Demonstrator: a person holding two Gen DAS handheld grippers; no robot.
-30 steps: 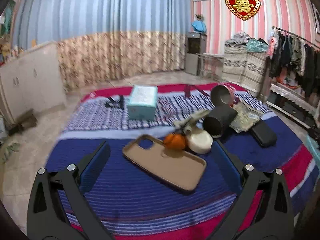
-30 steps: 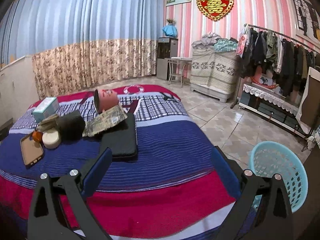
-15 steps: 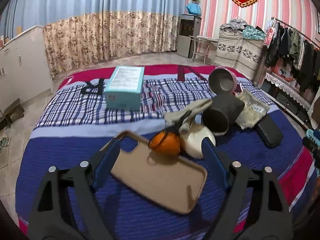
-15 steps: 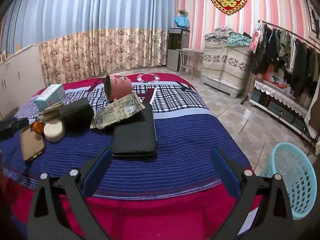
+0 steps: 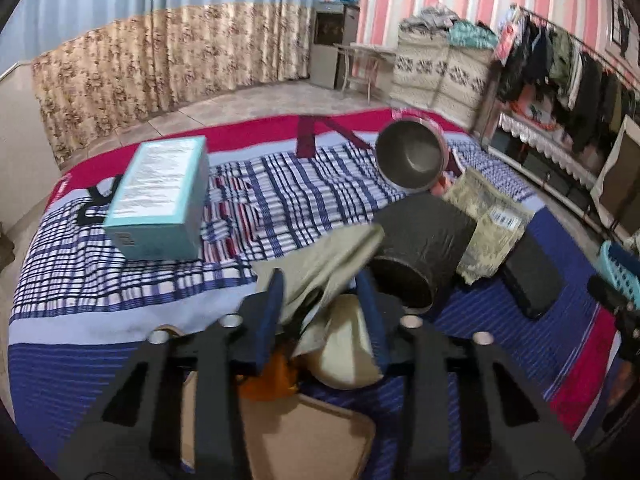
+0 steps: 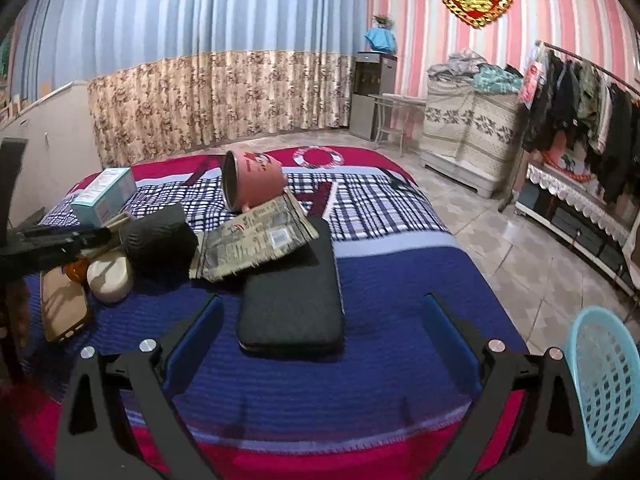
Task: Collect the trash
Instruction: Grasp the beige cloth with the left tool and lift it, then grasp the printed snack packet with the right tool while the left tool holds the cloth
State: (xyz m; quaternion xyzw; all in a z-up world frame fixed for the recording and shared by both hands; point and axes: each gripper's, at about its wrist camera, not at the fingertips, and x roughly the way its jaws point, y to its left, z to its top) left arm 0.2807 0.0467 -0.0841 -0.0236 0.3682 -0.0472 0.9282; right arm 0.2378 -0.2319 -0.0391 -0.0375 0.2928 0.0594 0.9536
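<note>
Since a second ago, I'm closing my left gripper (image 5: 320, 312) around one olive wrapper (image 5: 324, 264). Right gripper (image 6: 320, 332) is hanging wide open, empty, over one black wallet (image 6: 292, 300) near the bed (image 6: 400, 320) edge.

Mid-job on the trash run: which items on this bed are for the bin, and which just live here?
Likely job items:
- beige wrapper, between the closing left hand-held gripper
- printed foil packet
- orange peel, partly hidden
- blue basket, apparently the bin

Probably just lying about:
- tan phone case
- black wallet
- teal box
- pink pot
- black cylinder
- cream tub

One box (image 5: 160, 200); two pots (image 5: 412, 160)
</note>
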